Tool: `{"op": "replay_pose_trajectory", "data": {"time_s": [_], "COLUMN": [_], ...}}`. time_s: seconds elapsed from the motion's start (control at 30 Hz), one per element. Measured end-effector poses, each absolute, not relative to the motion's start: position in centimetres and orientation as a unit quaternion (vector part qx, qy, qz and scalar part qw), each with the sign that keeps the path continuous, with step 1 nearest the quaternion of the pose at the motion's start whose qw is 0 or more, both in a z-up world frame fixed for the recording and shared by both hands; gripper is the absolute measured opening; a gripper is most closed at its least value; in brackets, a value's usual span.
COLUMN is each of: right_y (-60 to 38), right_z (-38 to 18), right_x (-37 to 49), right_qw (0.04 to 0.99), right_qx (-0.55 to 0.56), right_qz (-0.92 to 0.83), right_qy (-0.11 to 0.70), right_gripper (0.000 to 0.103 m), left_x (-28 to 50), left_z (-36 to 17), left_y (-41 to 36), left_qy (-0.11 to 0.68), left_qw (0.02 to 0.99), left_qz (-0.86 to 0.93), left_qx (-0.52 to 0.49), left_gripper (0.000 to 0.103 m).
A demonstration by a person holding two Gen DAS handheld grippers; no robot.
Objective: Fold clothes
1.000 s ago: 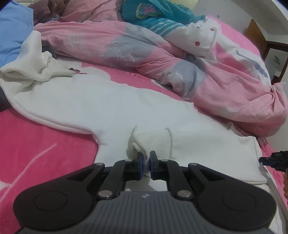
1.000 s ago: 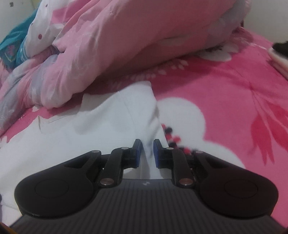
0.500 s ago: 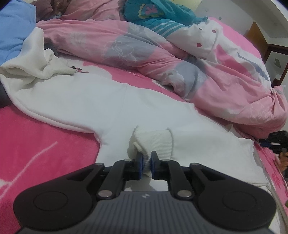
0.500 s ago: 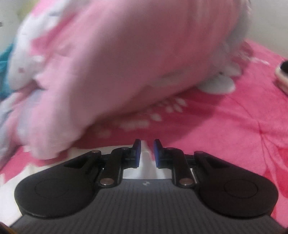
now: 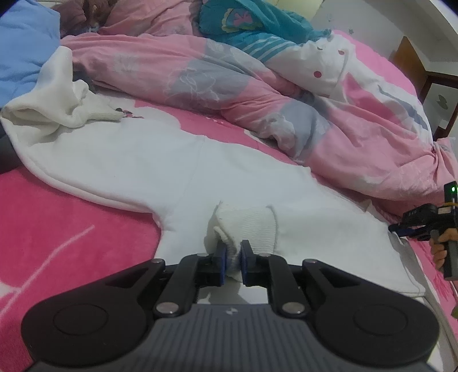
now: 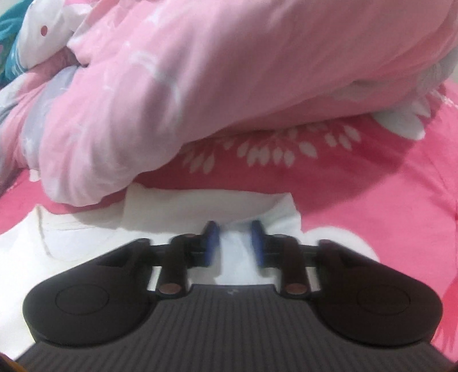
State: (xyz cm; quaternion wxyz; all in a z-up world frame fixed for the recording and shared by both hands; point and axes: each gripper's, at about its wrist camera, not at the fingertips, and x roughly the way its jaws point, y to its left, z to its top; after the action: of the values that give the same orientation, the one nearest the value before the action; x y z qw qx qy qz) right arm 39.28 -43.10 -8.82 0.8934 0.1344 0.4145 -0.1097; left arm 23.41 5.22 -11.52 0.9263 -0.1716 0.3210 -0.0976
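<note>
A white sweatshirt [image 5: 143, 160] lies spread on the pink bed sheet [image 5: 71, 229]. My left gripper [image 5: 232, 257] is shut on its ribbed white cuff [image 5: 252, 226], which is folded in over the body. In the right wrist view my right gripper [image 6: 233, 243] has white hem fabric [image 6: 280, 209] bunched between its blue pads [image 6: 210, 243], and the jaws are closing on it. The hem lies doubled over just short of the pink quilt [image 6: 200, 85]. The same right gripper [image 5: 400, 230] shows at the sweatshirt's right edge, held by a hand [image 5: 442, 246].
The rumpled pink, grey and white quilt [image 5: 257, 91] runs along the far side of the sweatshirt. Blue cloth [image 5: 20, 51] and teal cloth [image 5: 252, 25] lie behind it. A wooden nightstand [image 5: 429, 80] stands beyond the bed's right edge.
My right gripper has travelled toward the quilt with white fabric between its jaws; the hem now lies folded before it. The left gripper has kept still on the cuff.
</note>
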Motion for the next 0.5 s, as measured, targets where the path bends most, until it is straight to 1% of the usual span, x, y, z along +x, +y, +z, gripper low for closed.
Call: {"op": "replay_pose_trajectory", "data": {"time_s": [0.07,0.17,0.27,0.4,0.5], "right_y": [-42.7,-42.2,-42.2,-43.5,-45.6], "right_z": [-8.7,-9.2,-9.7,-10.2,-8.2], "right_x": [39.3,39.4,39.1,38.4,36.3], "right_qw": [0.899,0.905,0.919,0.924,0.929], "right_qx": [0.129,0.12,0.129,0.178,0.228], "right_qz": [-0.105,-0.102,-0.087,-0.073,-0.067], "right_qy": [0.405,0.394,0.363,0.329,0.283], "right_gripper": [0.008,0.008,0.008,0.011,0.011], "left_x": [23.4,23.3,23.2,23.2,23.1], "left_z": [-11.5,-11.5,-11.5,-11.4,-11.4], "left_y": [5.2,5.3,5.3,5.4,5.4], "left_qy": [0.32,0.319,0.317,0.315,0.314], "left_qw": [0.927,0.928,0.928,0.929,0.93], "left_qz": [-0.096,-0.093,-0.091,-0.087,-0.085], "left_qx": [-0.172,-0.172,-0.172,-0.172,-0.171], "left_gripper": [0.012,0.011,0.011,0.011,0.011]}}
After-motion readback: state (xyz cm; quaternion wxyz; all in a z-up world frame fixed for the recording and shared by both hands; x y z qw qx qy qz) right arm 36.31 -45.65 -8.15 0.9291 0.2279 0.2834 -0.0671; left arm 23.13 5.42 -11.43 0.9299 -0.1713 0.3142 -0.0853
